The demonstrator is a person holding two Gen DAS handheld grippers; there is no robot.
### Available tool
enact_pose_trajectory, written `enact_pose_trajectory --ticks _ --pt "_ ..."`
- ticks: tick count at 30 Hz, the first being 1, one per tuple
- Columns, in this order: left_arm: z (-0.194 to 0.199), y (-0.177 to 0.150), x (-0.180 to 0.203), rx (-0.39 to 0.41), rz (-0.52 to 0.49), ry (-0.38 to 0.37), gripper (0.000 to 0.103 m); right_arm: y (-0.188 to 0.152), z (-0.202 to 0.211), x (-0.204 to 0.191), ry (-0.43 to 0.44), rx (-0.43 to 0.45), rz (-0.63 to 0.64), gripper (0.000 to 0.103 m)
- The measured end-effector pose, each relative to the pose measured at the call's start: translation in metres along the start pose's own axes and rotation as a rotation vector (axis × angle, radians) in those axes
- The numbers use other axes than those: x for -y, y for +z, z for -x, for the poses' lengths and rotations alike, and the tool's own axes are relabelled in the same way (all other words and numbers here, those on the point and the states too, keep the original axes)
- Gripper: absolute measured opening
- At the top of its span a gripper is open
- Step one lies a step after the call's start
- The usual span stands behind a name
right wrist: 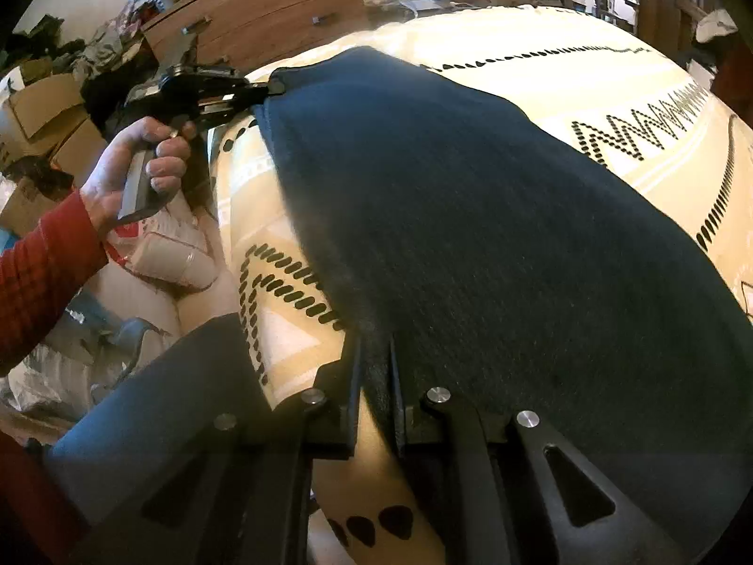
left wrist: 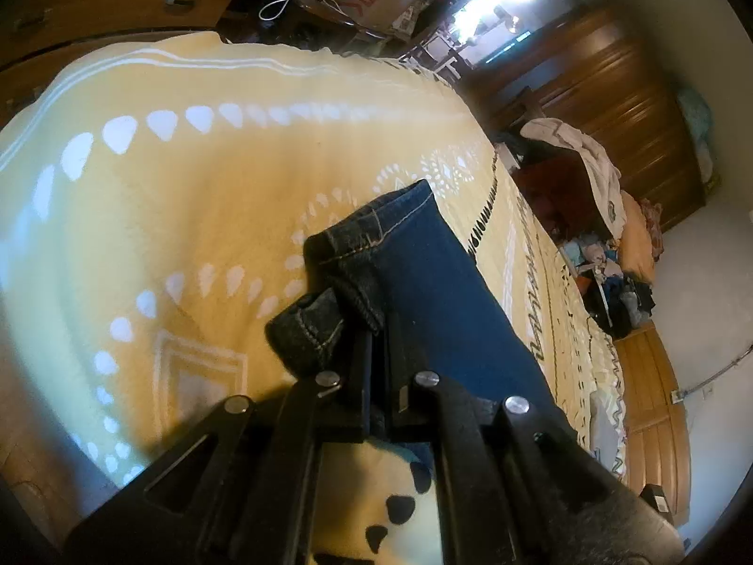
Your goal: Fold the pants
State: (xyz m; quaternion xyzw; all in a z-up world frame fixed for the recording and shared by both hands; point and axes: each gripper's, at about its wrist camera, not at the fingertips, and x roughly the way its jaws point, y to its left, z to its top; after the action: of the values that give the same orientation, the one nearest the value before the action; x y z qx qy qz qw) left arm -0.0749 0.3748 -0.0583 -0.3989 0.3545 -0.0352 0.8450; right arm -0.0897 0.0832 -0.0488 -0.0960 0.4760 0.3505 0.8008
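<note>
1 pair of blue jeans lies along the near edge of the yellow patterned bedspread. 2 grippers hold it: the left gripper is clamped on the hem end, the right gripper is pinched on the denim edge.

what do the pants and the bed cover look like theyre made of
Pants: dark blue denim, matte, judging by the pale contrast stitching along the seams and the woven grain. Bed cover: soft, slightly fuzzy printed fabric, yellow with white and black motifs; probably cotton or fleece, the weave is too blurred to tell.
</note>
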Motion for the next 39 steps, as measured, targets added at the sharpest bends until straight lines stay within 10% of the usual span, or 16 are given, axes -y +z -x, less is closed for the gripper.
enact_pose_trajectory --ticks 16,20,23,32,39 --pt "0.009 -0.018 -0.014 0.065 0.042 -0.03 0.005 -0.013 0.004 0.01 0.006 0.018 -0.015 0.012" --pt "0.02 -0.014 -0.014 0.074 0.059 -0.043 0.005 -0.021 0.021 0.012 -0.041 0.034 0.006 0.044" --pt "0.034 -0.011 -0.018 0.107 0.074 -0.028 0.005 -0.032 0.039 0.022 -0.048 0.046 -0.017 0.046" --pt "0.014 -0.025 -0.003 -0.05 0.003 -0.072 0.005 -0.077 0.046 0.067 -0.067 0.046 -0.179 0.035" --pt "0.006 -0.026 -0.005 -0.066 0.053 -0.099 0.006 -0.074 0.048 0.056 -0.087 0.037 -0.175 0.048"
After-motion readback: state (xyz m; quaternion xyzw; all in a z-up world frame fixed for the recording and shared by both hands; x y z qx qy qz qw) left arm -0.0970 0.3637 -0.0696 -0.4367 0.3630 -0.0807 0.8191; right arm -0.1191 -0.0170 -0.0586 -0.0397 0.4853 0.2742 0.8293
